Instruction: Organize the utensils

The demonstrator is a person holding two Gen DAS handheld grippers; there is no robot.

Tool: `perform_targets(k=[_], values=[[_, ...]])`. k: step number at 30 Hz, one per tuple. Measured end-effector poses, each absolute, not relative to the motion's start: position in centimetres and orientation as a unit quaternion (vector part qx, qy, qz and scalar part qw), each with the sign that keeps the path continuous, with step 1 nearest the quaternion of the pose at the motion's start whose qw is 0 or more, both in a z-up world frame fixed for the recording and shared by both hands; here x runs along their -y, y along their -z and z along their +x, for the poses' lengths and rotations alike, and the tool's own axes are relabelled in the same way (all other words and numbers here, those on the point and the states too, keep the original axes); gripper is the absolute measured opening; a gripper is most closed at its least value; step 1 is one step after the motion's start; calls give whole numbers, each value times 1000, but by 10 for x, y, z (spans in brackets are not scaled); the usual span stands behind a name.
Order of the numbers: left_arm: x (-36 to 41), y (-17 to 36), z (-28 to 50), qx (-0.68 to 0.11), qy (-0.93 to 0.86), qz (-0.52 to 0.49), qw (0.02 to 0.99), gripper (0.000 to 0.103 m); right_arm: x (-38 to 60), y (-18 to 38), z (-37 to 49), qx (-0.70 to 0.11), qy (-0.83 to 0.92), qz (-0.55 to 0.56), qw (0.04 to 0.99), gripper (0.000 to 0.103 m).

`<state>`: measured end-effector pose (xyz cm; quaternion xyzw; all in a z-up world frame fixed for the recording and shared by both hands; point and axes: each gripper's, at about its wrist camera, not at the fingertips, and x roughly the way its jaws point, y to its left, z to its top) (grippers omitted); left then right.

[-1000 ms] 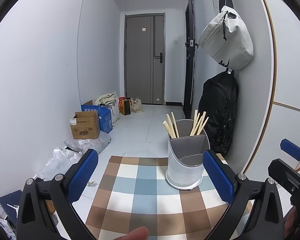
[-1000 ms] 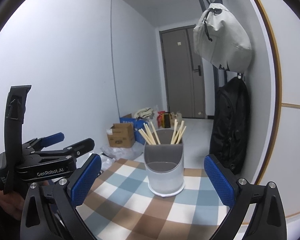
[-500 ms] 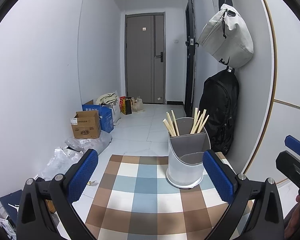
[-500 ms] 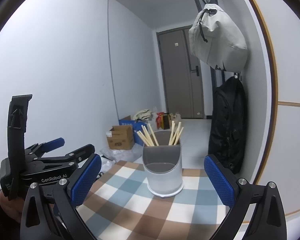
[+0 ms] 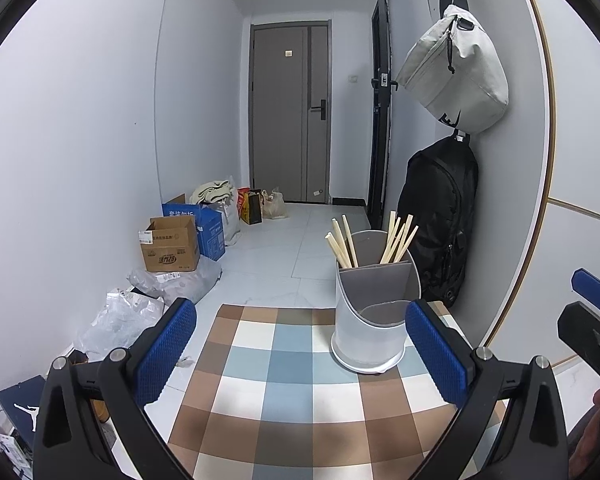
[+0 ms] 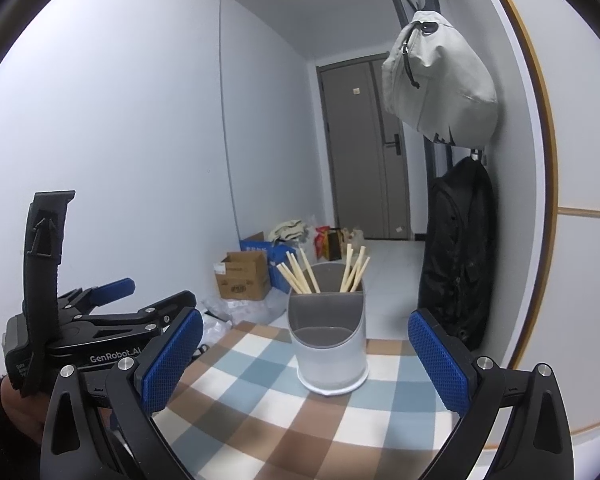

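Both the left tongs (image 5: 300,354) and the right tongs (image 6: 306,354) are held spread and empty before the chopstick-filled holder (image 6: 327,344), seen mid-frame on the checkered tabletop (image 6: 260,412).

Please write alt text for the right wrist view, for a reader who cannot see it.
A grey utensil holder with wooden chopsticks in its back compartments stands on a checkered tablecloth, ahead of the open, empty right gripper. The left gripper is at the left.

Even, cool indoor light fills both views, sharp throughout. The grey plastic two-compartment utensil holder (image 5: 374,312) casts only faint shadow. Around it, fisheye bends walls; black vignette fills corners.
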<state>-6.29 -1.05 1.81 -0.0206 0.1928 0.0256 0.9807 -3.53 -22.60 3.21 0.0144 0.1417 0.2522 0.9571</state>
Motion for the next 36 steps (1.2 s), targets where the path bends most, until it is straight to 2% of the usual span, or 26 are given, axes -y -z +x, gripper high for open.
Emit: perform_targets(k=[36], values=[[12,-15,-61,-201,-23,-18,979,102,225,-29,-33,-156,-255,15,954,103]])
